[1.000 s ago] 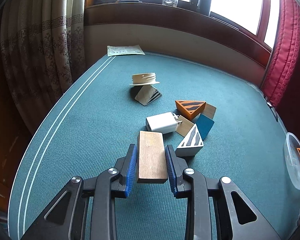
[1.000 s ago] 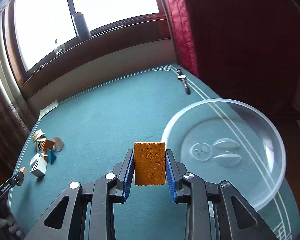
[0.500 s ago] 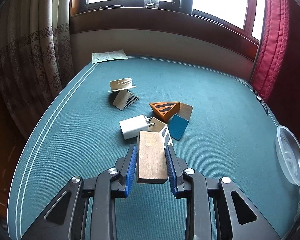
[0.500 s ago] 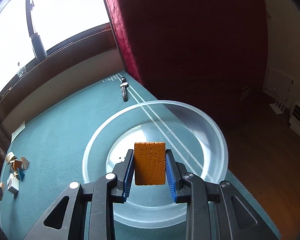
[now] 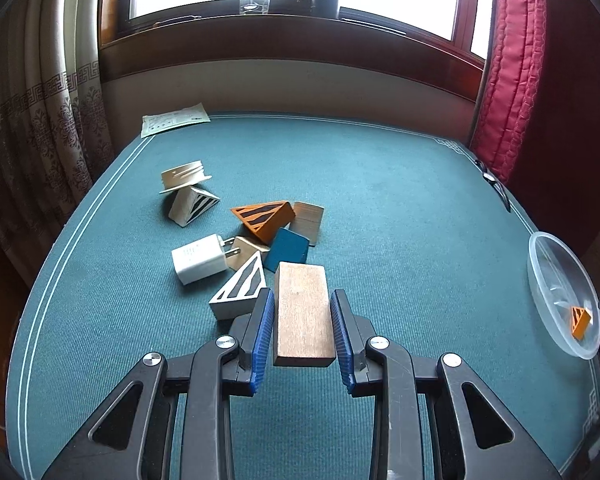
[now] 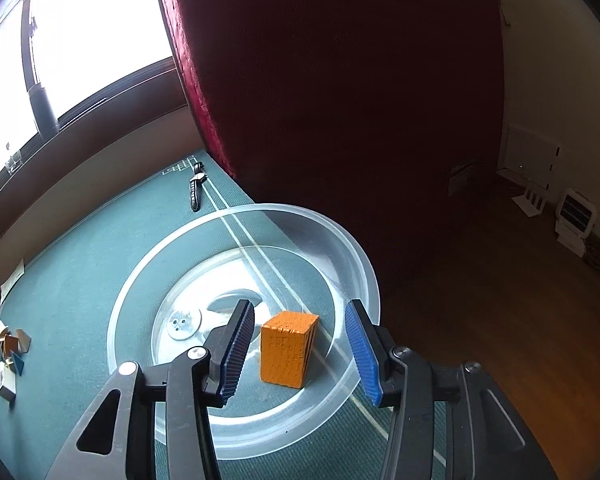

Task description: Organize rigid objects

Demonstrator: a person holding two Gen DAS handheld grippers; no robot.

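The right tongs [image 6: 300, 346] are opening; the orange block [image 6: 287, 354] now sits dropped in the bowl [image 6: 364, 268]. Left tongs [image 5: 302, 330] hold the wood block [image 5: 303, 314], next to go.

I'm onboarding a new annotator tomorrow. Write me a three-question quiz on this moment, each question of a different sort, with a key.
1. True or false: the left gripper is clamped on a wooden block.
2. Multiple choice: where is the orange block? A) on the green tabletop among the pile B) inside the clear bowl C) on the windowsill
3. Fill in: the white object lying in the pile beside the striped wedges, with metal prongs, is a ____.

Key
1. True: both pads press its sides.
2. B: it stands in the bowl between the right gripper's opening jaws, touched by neither pad.
3. Charger plug.
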